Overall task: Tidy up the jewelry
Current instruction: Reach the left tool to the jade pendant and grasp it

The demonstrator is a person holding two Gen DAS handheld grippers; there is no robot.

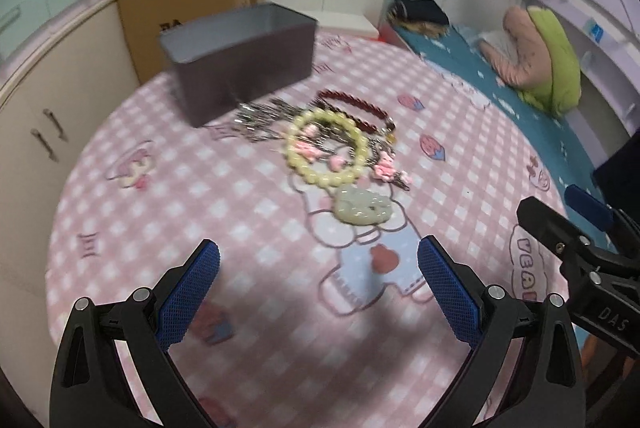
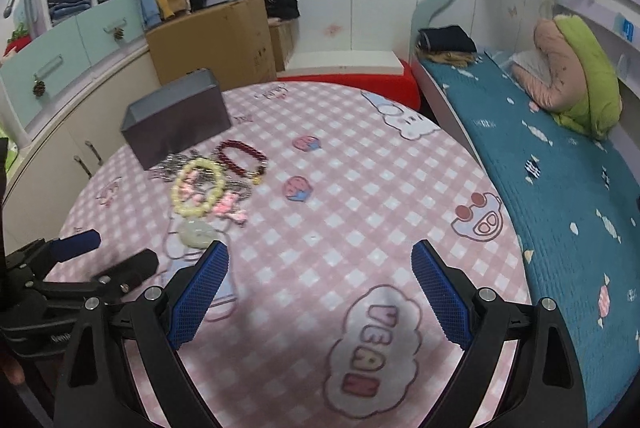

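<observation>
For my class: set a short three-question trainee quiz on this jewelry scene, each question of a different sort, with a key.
1. True or false: the left gripper is shut on the yellow bracelet.
2. Multiple choice: where does the jade pendant lie relative to the yellow bracelet, in the left wrist view? A) nearer the gripper B) inside the box C) behind the red bracelet
3. Fill in: the jewelry lies on a pink checked ____.

Key: 1 false, both grippers are open and empty, the right gripper too; 2 A; 3 cloth.
</observation>
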